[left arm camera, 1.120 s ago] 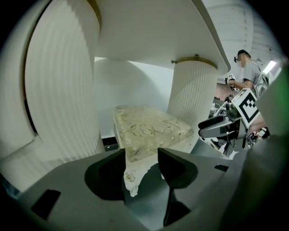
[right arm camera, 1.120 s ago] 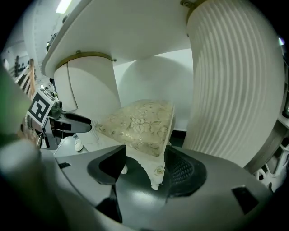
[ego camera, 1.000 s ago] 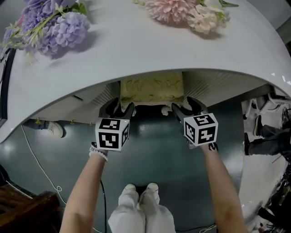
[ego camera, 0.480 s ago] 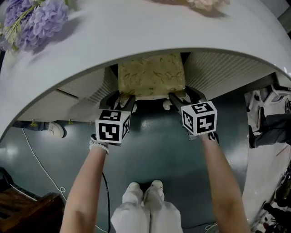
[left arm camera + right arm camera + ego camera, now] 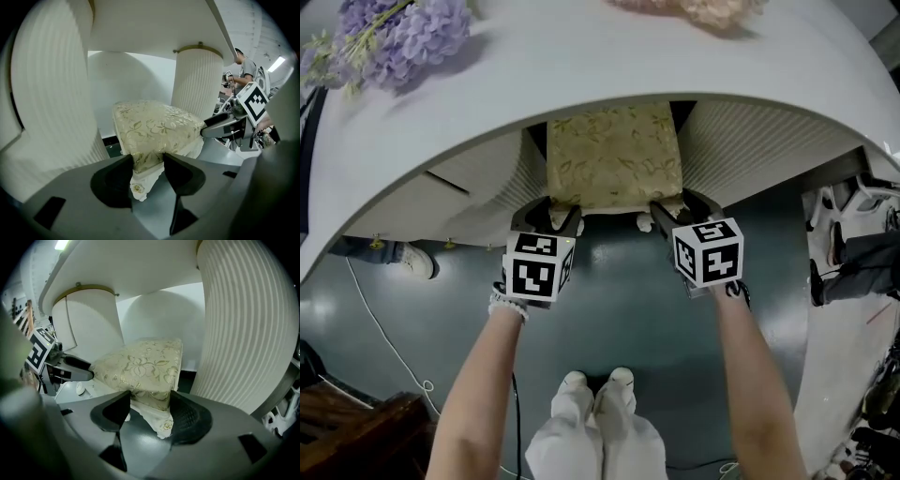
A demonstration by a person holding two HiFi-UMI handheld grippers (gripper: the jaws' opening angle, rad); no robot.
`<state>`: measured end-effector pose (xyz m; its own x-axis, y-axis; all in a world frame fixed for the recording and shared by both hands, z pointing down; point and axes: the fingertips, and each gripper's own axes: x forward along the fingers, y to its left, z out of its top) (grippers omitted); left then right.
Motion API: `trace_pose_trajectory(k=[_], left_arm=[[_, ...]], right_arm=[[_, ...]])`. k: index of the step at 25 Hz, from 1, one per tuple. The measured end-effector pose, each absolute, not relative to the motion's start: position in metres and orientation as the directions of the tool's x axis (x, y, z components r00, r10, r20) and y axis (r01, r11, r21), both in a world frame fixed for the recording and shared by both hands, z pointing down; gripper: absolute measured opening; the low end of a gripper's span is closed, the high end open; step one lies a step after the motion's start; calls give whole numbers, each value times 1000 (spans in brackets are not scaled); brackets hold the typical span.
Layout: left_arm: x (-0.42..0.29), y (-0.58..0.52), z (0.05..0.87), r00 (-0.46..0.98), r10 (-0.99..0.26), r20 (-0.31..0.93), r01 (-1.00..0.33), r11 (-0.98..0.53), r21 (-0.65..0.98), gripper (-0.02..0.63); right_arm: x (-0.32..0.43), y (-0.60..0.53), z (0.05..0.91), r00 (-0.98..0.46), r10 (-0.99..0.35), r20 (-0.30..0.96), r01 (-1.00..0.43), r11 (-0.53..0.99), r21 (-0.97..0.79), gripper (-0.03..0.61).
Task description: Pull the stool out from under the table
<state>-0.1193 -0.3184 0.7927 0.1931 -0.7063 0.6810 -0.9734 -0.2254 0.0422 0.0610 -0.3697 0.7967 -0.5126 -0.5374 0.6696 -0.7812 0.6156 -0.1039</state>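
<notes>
The stool [image 5: 614, 159] has a gold floral cushion with a white lace skirt and stands between the ribbed white legs of the table [image 5: 581, 75], its near half showing past the table edge. My left gripper [image 5: 555, 212] is shut on the stool's near left corner, and my right gripper [image 5: 675, 208] is shut on its near right corner. In the left gripper view the stool cushion [image 5: 154, 129] is pinched between the left gripper [image 5: 147, 161] jaws. The right gripper view shows the stool corner [image 5: 140, 364] clamped in the right gripper [image 5: 149, 406].
Ribbed table legs flank the stool closely [image 5: 47, 93] [image 5: 243, 324]. Purple flowers [image 5: 398, 37] and pink flowers [image 5: 703, 7] lie on the tabletop. My feet [image 5: 595, 384] stand behind the grippers. A cable [image 5: 375, 323], someone's shoe [image 5: 412, 262] and dark wooden furniture [image 5: 347, 431] are at the left.
Both grippers closed onto the stool's near corners. The stool has slid toward me, and more of its cushion now shows beyond the table edge.
</notes>
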Motion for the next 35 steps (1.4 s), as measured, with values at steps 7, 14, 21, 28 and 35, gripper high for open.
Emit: trace_pose_trajectory(k=[7,14,21,28,35], left_arm=[[-103,-269,793,203,-654,729,-969,-239,55,224],[-90,-217,792,208,-593,778,-959,-278,45,218],[-81,-177,793,210,-565,798,-950,-311,29,209],[-73,-133,794,216,-528,821,-941,-337,31,206],[-59,-87,795,241,-477,845,-921,-387,45,202]], right_arm=[[77,-322,796,-490,-502,713,-785,609,-110,278],[92,-269,796,-470,-464,751,-787,606,-118,278],[102,-225,796,-453,-449,770,-797,591,-125,277],[112,-179,796,-435,-435,788,-811,570,-132,276],[127,-121,797,-403,-423,811,-837,528,-140,276]])
